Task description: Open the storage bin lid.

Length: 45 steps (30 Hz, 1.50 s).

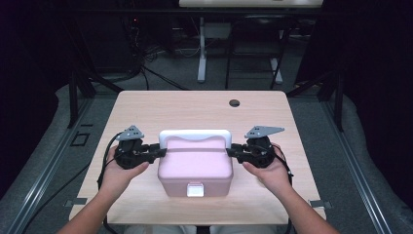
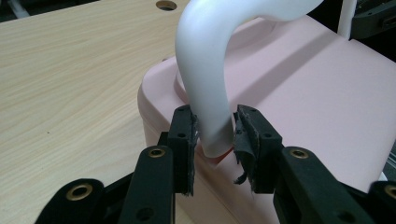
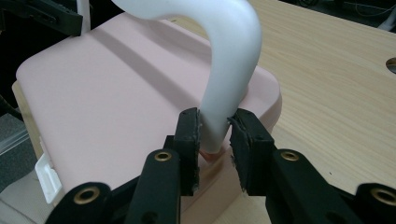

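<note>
A pink lidded box [image 1: 195,168] with a white arched handle [image 1: 195,134] stands near the front middle of the wooden table [image 1: 146,112]. Its white latch [image 1: 195,189] faces the person. My left gripper [image 1: 160,150] comes in level from the box's left side. In the left gripper view it [image 2: 214,135] closes on the foot of the handle's leg [image 2: 205,70], with both pads against it. My right gripper [image 1: 230,150] mirrors it from the right. In the right gripper view it [image 3: 215,133] pinches the other leg [image 3: 229,74] just above the pink lid [image 3: 107,107].
A round cable hole [image 1: 234,103] sits at the table's far edge, right of centre. Bare tabletop lies behind and to both sides of the box. Beyond the table are desk legs [image 1: 201,48] and cables on a dark floor.
</note>
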### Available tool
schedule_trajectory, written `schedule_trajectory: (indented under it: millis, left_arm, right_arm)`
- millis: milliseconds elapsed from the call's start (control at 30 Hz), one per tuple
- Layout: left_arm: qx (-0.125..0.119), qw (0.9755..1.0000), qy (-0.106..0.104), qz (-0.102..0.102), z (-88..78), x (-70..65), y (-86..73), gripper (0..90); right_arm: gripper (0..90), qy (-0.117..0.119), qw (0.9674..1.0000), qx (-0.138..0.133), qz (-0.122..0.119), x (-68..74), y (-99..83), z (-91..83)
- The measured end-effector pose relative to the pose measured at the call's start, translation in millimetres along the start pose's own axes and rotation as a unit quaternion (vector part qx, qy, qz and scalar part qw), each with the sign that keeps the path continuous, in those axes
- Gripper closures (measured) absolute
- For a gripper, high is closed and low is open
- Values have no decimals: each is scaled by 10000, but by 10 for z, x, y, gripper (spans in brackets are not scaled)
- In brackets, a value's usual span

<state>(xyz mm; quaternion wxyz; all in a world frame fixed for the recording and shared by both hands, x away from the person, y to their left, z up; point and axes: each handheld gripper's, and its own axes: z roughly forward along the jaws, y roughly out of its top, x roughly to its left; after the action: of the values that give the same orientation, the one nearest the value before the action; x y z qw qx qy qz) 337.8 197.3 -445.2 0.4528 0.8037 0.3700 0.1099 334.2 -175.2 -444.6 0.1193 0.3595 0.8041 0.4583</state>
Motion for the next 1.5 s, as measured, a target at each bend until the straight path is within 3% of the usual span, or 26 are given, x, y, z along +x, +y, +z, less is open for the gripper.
schedule_trajectory:
  millis: [933,1500]
  left_arm:
    - [1,10000,8,-14,-50,-41,-11,731]
    - [75,10000,-11,-47,-67,-29,46,731]
  right_arm:
    - [738,73,10000,-33,-22,44,-10,-4]
    - [741,184,9998,-40,95,22,33,-20]
